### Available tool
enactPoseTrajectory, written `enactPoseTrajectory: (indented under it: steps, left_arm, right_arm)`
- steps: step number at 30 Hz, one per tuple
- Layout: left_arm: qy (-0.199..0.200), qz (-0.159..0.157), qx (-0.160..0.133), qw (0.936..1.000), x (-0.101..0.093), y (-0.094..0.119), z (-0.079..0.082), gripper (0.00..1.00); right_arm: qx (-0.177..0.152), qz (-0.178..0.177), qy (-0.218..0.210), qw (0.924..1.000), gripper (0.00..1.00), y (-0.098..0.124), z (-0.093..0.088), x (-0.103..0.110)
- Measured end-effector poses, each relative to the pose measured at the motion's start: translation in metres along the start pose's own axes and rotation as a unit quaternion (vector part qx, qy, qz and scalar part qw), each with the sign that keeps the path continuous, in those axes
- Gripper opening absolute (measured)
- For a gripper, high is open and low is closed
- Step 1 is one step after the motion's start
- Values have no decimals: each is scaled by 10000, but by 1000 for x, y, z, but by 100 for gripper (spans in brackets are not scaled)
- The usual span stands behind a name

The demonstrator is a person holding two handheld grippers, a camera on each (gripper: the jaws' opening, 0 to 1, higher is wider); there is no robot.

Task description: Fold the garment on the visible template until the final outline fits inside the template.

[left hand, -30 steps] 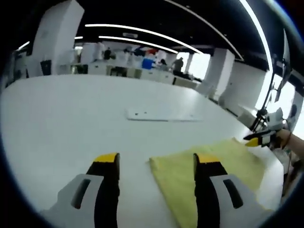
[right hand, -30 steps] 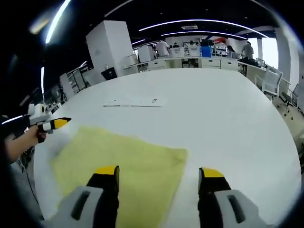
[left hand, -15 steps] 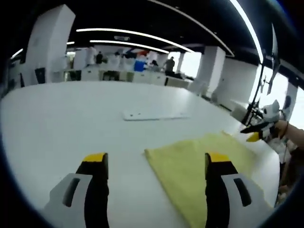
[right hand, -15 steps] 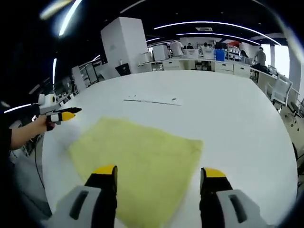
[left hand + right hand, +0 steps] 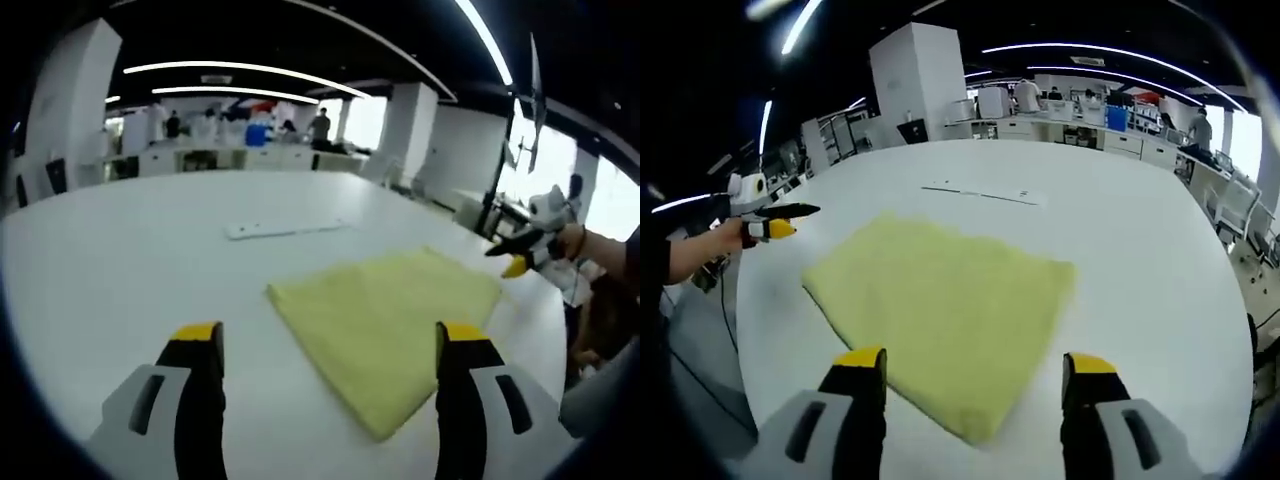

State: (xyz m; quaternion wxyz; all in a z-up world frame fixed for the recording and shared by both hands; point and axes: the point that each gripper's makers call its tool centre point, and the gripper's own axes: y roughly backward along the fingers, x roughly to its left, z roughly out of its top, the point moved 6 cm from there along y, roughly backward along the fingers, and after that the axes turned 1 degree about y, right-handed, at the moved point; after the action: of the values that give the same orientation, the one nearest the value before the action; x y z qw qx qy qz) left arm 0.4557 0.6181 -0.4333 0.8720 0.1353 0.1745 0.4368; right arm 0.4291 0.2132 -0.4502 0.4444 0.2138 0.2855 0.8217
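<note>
Folded yellow garment (image 5: 385, 325) flat on table (image 5: 120, 260), both grippers (image 5: 330, 345) (image 5: 973, 372) now pulled back; jaws apart, empty

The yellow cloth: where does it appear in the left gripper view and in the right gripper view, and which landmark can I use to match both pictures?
Left gripper view: the yellow cloth lies flat on the white table, right of centre, reaching between the two jaws.
Right gripper view: the cloth lies in the centre, its near corner between the jaws.
Shared landmark: the thin white strip on the table beyond the cloth.
</note>
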Motion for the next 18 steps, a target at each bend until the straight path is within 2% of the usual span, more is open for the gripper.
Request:
enactPoseTrajectory:
  steps: [7,12,18]
  left_arm:
    - [-67,-158,134,9998,-17,7,-16,73]
    - [-19,-201,266,9994,-22,13,-26,56]
    - [-85,-167,516,9985,-21,11,-34,53]
  right_arm:
    - [42,60,-53,10000,59,10,-16,7]
    - [143,48,-154,9998,47,15,-29,8]
    - [241,16,-215,9995,41,14,-44,5]
